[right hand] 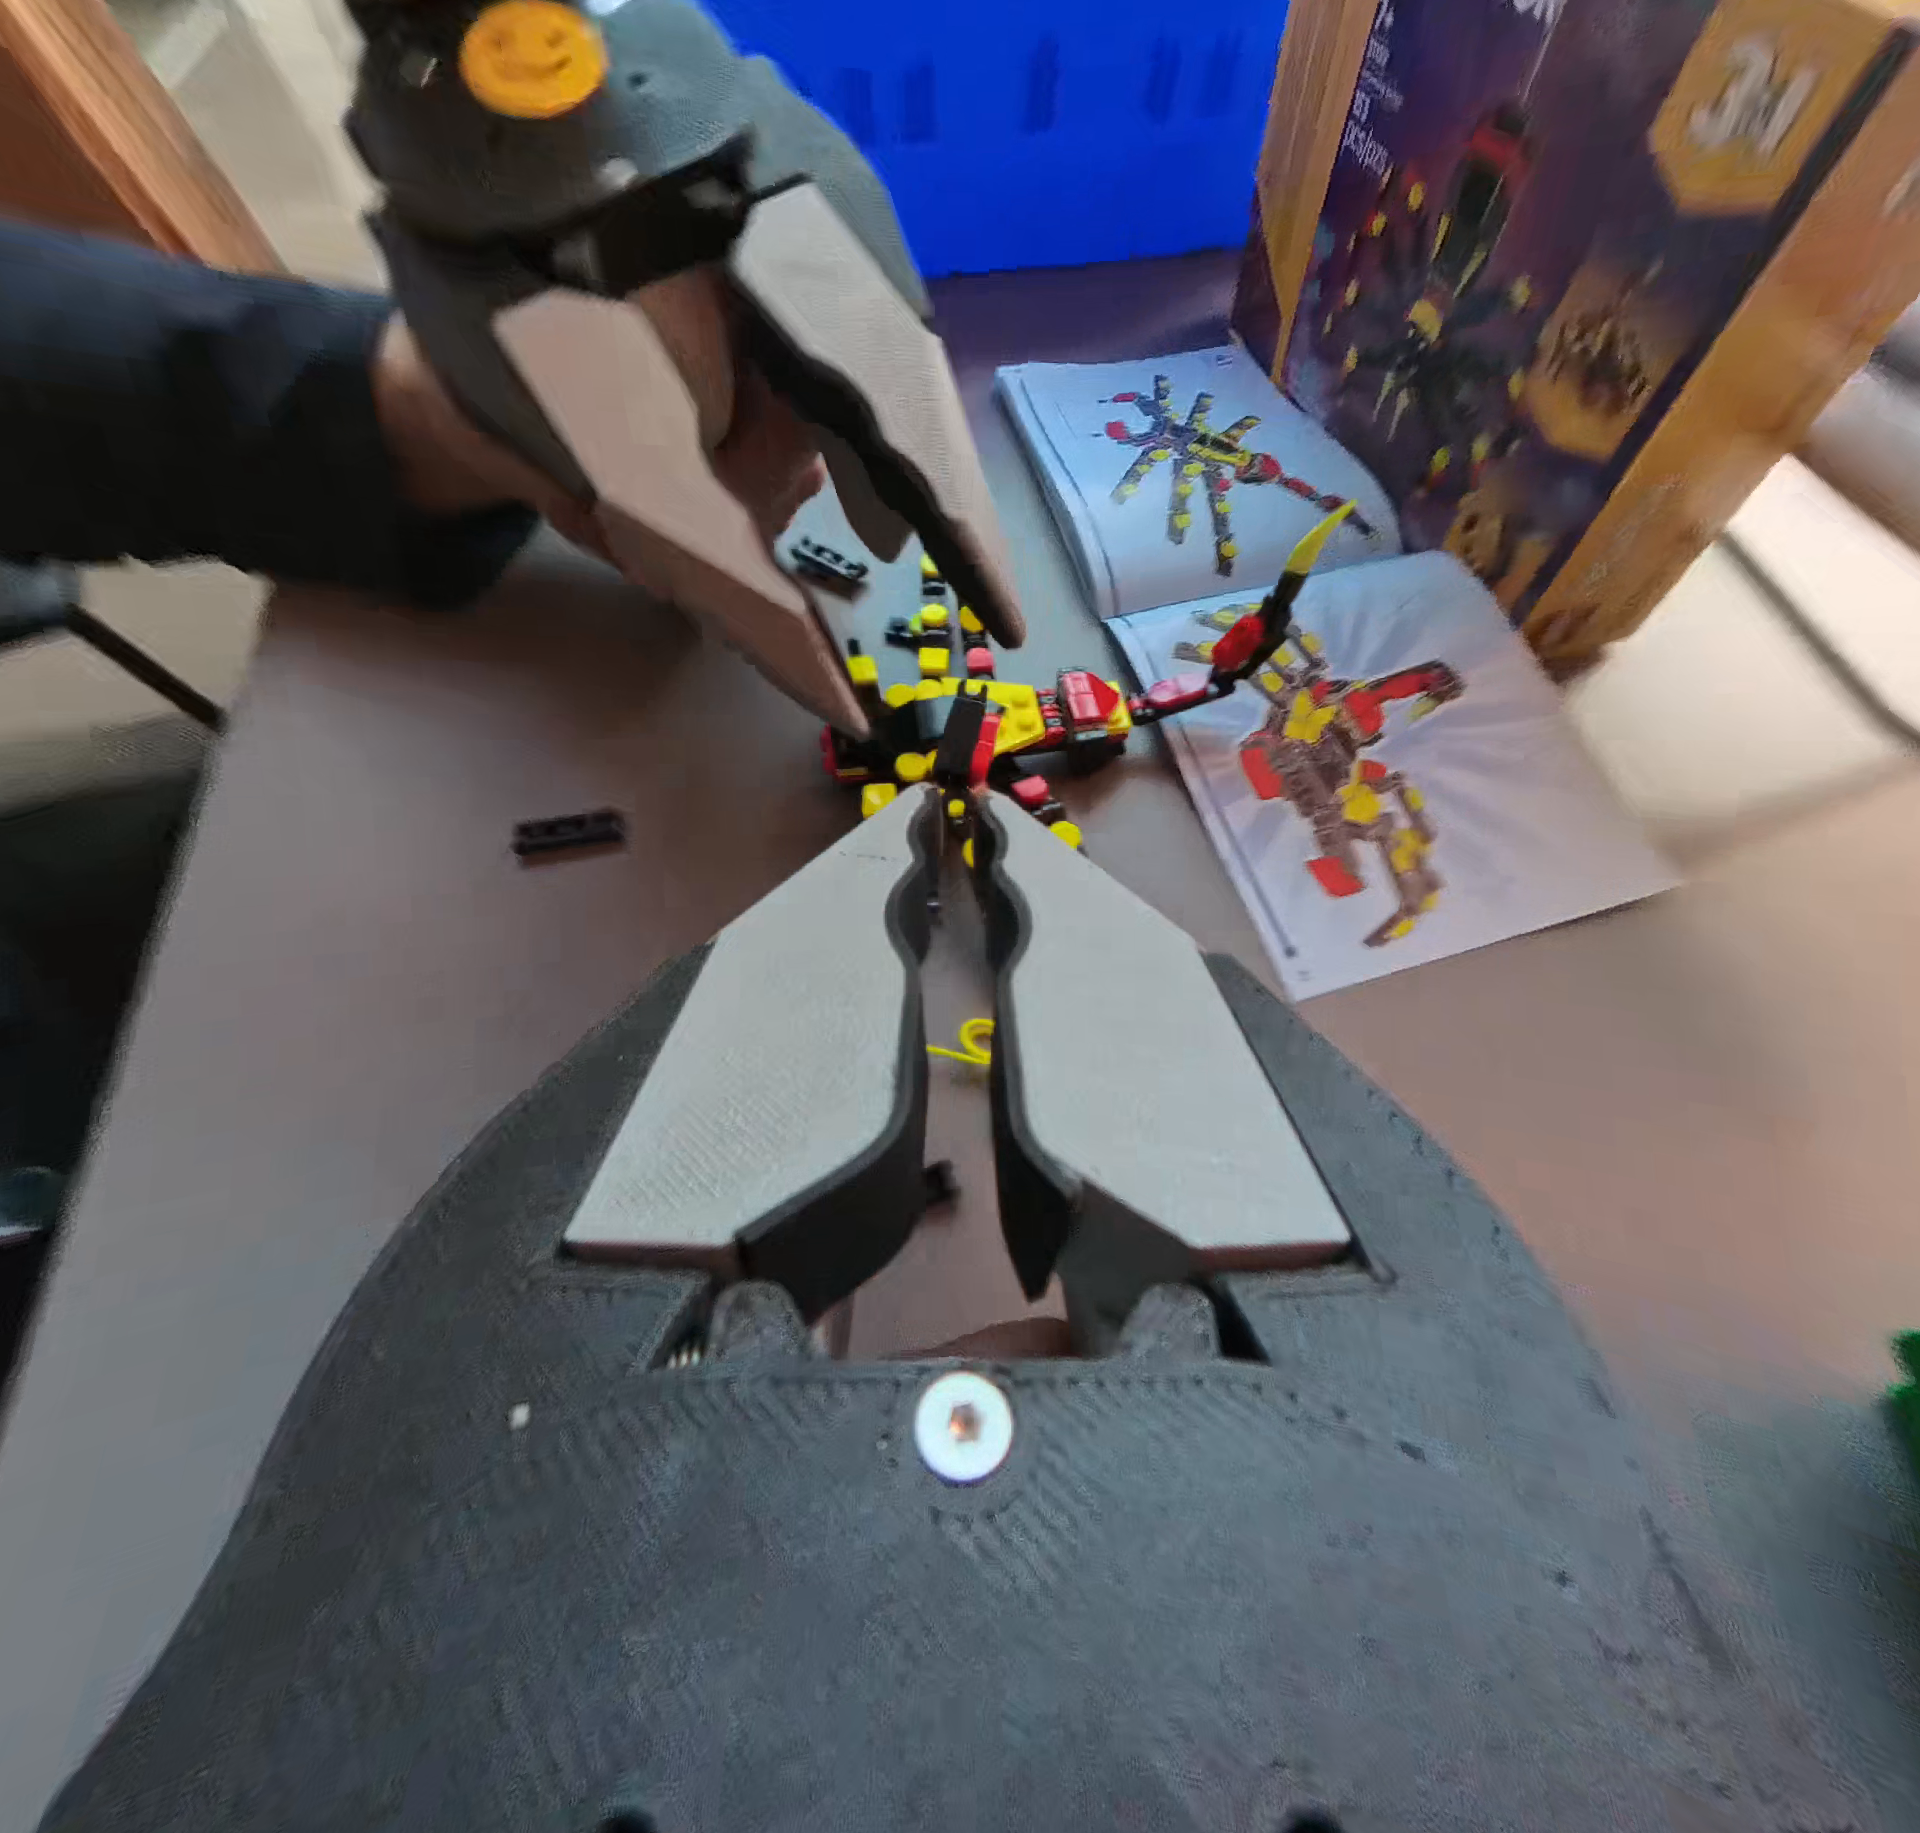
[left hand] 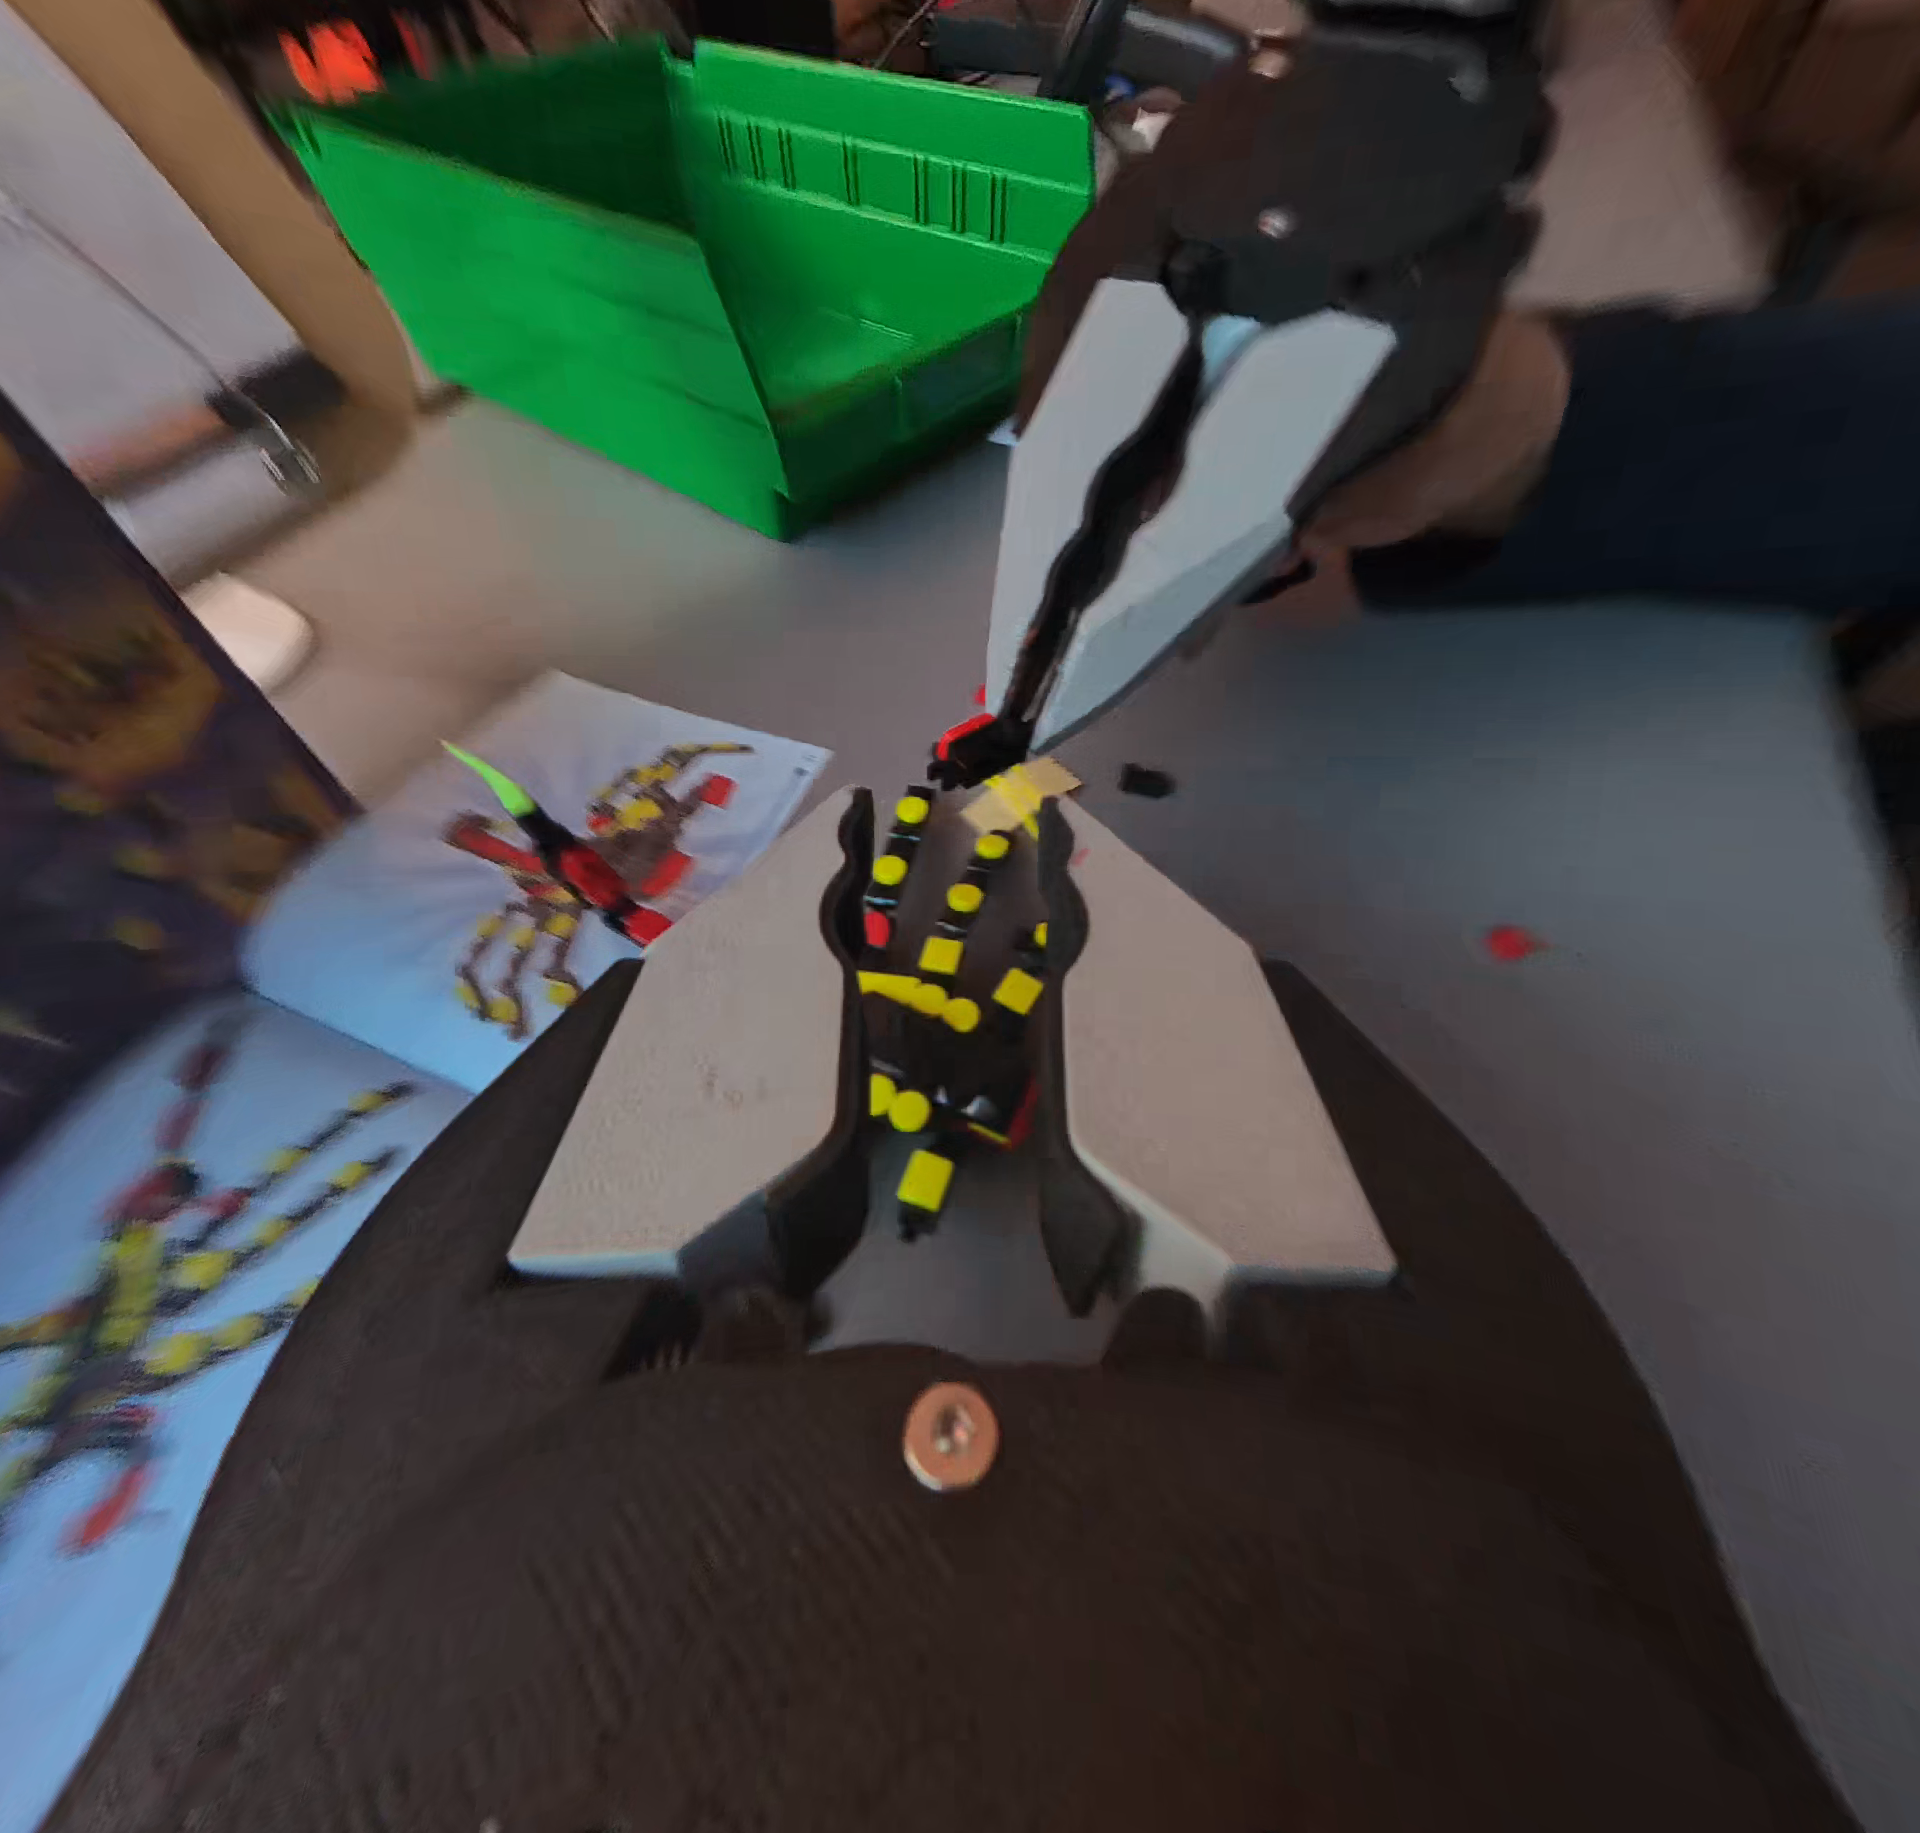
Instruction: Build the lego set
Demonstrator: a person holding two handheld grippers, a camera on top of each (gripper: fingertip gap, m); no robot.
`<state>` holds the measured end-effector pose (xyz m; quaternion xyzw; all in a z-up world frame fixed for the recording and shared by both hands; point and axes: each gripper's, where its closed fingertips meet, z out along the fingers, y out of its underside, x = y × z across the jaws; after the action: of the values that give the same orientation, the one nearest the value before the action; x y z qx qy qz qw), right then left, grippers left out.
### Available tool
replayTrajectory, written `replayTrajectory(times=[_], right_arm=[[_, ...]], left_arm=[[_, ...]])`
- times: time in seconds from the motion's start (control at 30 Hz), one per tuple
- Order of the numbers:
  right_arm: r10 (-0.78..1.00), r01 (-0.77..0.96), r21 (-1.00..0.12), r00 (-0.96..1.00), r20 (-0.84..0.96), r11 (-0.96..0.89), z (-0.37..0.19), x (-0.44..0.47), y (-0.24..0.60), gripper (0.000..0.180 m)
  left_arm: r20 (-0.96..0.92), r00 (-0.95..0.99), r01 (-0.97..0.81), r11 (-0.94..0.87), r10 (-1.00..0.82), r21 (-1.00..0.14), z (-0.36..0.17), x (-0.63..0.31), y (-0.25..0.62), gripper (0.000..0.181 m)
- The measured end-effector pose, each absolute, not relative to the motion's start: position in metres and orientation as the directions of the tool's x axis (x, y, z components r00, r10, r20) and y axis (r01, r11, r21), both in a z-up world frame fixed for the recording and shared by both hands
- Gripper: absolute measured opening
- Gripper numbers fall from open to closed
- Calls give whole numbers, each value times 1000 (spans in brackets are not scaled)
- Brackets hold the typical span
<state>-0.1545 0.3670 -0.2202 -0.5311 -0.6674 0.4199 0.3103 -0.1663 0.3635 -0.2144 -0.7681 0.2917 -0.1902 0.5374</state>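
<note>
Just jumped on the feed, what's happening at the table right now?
A person with a gripper in each hand is building a yellow, black and red lego scorpion on the table. The left gripper straddles the model's body and steadies it. The right gripper is shut on a small black piece, held at the model's end. Instruction booklets and the set's box lie nearby; a loose black piece waits.

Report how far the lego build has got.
Mostly done, it seems: the yellow, black and red model already has body, legs and a tail. In hand: the left claw holds the model's legs while the right claw brings a small black piece to it. Left over: loose black pieces lie on the table.
</note>
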Motion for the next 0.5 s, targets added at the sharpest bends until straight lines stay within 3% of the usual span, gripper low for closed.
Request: replayTrajectory(times=[0.1, 0.2, 0.5], right_arm=[[922, 466, -875, -268, -280, -130, -217, -153, 363, 2], [852, 498, -827, -283, -440, -261, -216, -150, 358, 2], [747, 589, -724, -283, -601, -359, -226, -147, 345, 2]], left_arm=[[-392, 701, -525, -59, -596, -849, -214, -163, 360, 28], [-608, 587, -689, 65, -535, -722, -218, -154, 357, 26], [-739, 457, -785, 166, -495, -597, -223, -144, 352, 12]])
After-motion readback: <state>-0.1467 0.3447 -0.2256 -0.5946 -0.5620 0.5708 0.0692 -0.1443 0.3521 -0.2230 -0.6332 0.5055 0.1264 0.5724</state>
